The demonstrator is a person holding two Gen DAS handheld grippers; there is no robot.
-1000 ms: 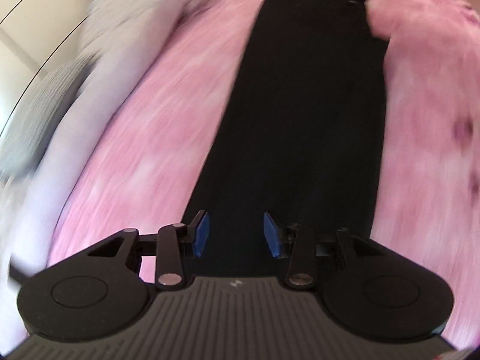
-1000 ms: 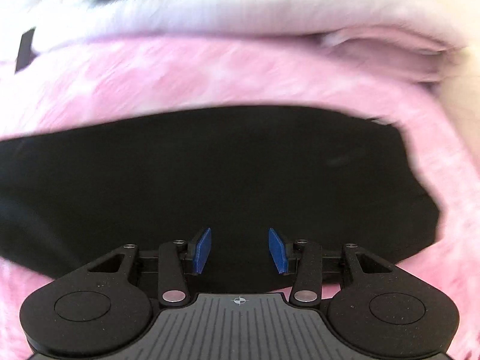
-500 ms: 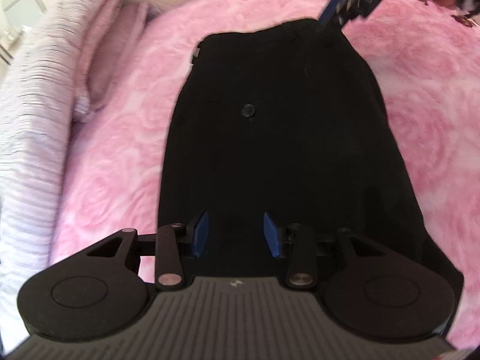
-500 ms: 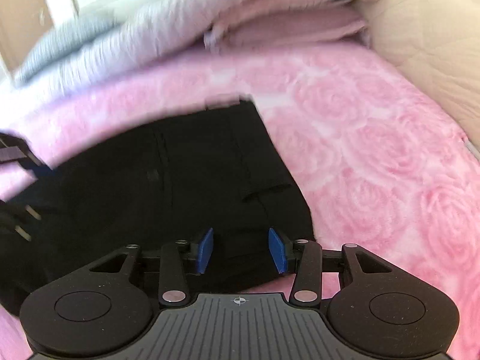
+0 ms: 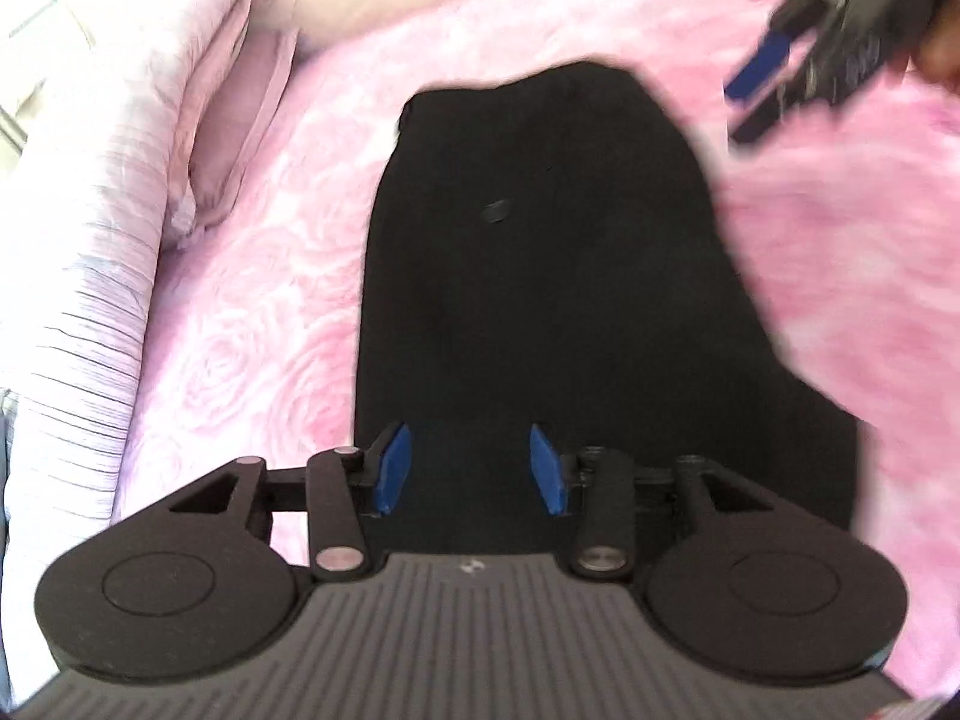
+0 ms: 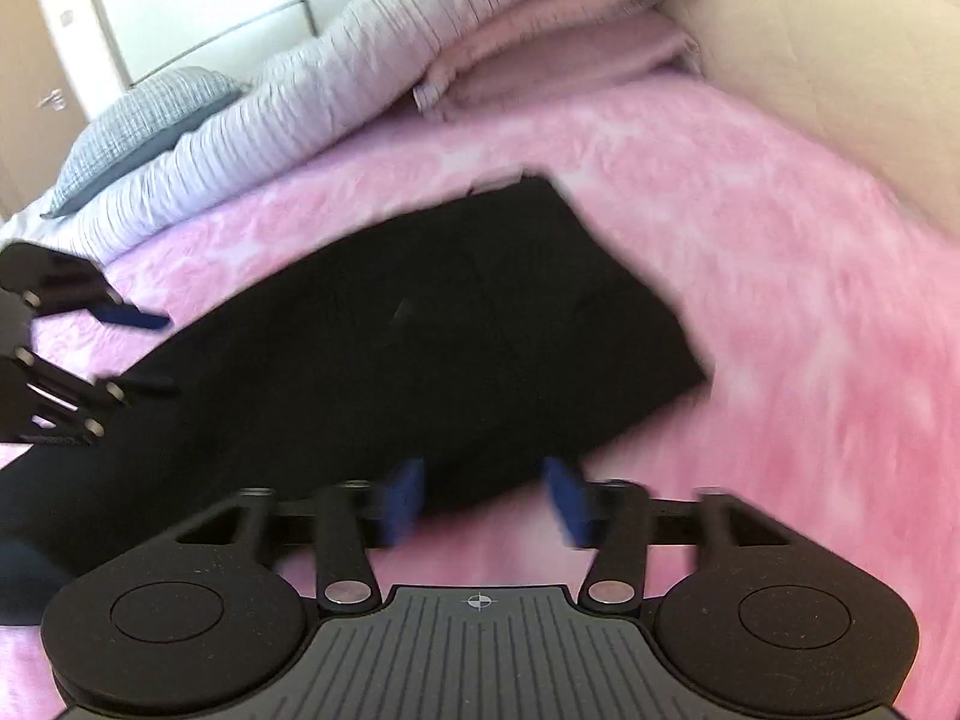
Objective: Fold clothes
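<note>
Left wrist view: the left tool (image 5: 470, 468) fills the lower part of the frame, matte black with ribbed housing and two round hubs; its blue pads (image 5: 393, 469) stand partly spread with nothing between them, hovering over the near end of the garment (image 5: 540, 300). The garment is black, smooth and flat, a long tapering shape running from the bottom centre up to the upper middle, its long axis nearly vertical in the frame and its narrower, rounded end at the top. A small dark button (image 5: 495, 213) sits on its upper half. It lies on a fluffy pink blanket (image 5: 252, 312) with a rose pattern. At the left edge lies a crinkled white quilt (image 5: 90, 276) with a pale pink pillow (image 5: 234, 132) against it. In the upper right corner the right tool (image 5: 759, 99) is blurred, clear of the garment.

Right wrist view: the right tool (image 6: 489, 498) sits at the bottom; its blue pads (image 6: 564, 498) are blurred, its jaws have just been opening and are spread wide, empty, above the garment's (image 6: 420, 348) lower edge. Here the garment runs diagonally from the lower left to the upper centre, squared end upward. The left tool (image 6: 141, 354) shows at the left edge over the cloth. The pink blanket (image 6: 750, 276) surrounds it; quilt (image 6: 336, 90) and a checked grey pillow (image 6: 138, 120) lie at the upper left.
</note>
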